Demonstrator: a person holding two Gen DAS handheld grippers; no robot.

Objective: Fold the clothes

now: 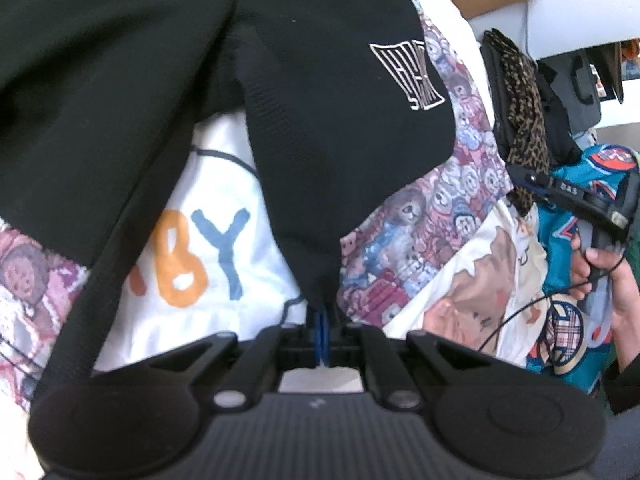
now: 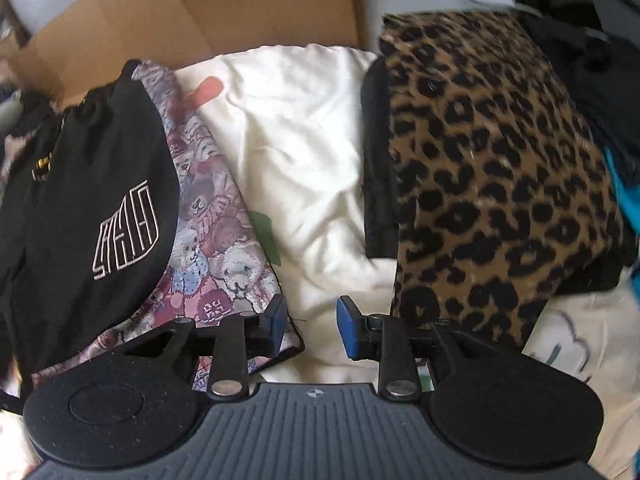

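My left gripper (image 1: 321, 322) is shut on a corner of a black garment (image 1: 320, 128) with a white stitched logo. The cloth hangs from the pinch and drapes across the left wrist view. In the right wrist view the same black garment (image 2: 92, 208) lies at the left over a teddy-bear print cloth (image 2: 216, 224). My right gripper (image 2: 312, 326) is open, its blue pads (image 2: 347, 326) apart with nothing between them, just above a white cloth (image 2: 300, 152). A leopard-print garment (image 2: 500, 168) lies just right of it.
A white cloth with orange and blue letters (image 1: 200, 264) lies under the black garment. A teal jersey (image 1: 576, 292) and a person's hand (image 1: 616, 288) holding the right gripper's handle are at the right. A cardboard box (image 2: 200, 12) stands behind the pile.
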